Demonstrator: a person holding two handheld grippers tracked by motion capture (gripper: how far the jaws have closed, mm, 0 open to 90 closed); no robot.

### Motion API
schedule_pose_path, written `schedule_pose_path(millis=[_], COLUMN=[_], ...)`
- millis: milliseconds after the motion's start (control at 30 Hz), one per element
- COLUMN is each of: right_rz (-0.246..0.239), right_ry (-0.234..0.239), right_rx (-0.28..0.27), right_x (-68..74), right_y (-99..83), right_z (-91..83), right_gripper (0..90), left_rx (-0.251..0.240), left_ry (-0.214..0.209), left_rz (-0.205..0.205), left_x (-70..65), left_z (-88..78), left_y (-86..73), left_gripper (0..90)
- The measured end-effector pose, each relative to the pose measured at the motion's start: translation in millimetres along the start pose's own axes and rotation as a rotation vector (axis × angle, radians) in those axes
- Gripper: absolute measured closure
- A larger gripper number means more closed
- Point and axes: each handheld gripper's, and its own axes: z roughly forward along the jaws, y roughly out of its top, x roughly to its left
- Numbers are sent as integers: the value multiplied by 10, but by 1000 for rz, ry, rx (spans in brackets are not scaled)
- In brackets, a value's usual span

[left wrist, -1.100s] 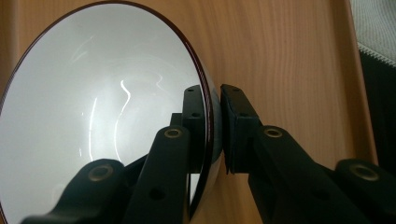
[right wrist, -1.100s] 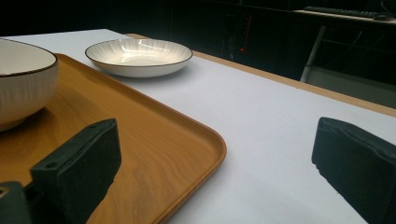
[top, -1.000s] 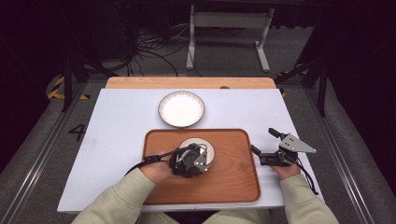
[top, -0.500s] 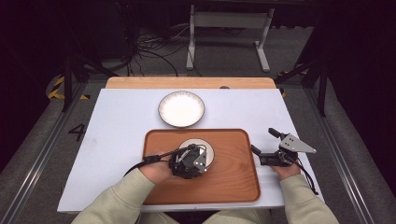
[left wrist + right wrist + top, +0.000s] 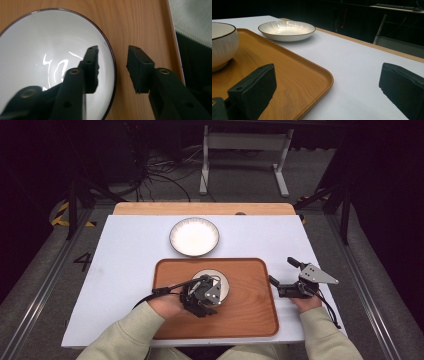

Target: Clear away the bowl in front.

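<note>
Small white ceramic bowl (image 5: 212, 282) sits on the wooden tray (image 5: 250, 310); left gripper (image 5: 112, 56) has just been opening, rim between parted jaws; right gripper (image 5: 282, 277) spread wide; plate (image 5: 194, 236) waits.

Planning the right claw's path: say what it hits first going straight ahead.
Probably the wooden tray's rounded corner, lying low between the right claw's open jaws. Height is unclear: if it clears the rim, bare white table follows.
</note>
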Motion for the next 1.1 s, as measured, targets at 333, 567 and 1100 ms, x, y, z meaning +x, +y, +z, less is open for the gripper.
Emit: schedule_pose_path(millis=[333,567,1100], right_rz=[-6,2,3], right_ry=[-1,6,10], right_rx=[3,4,2], right_x=[3,-4,-11], right_y=[1,1,1], right_z=[2,6,3], right_gripper=[20,22,20], left_rx=[-146,-288,-556], left_ry=[13,33,205], left_rz=[-76,-141,-393], left_x=[7,34,84], left_z=[-219,-396,-795], left_y=[-69,-204,-835], left_gripper=[476,455,394])
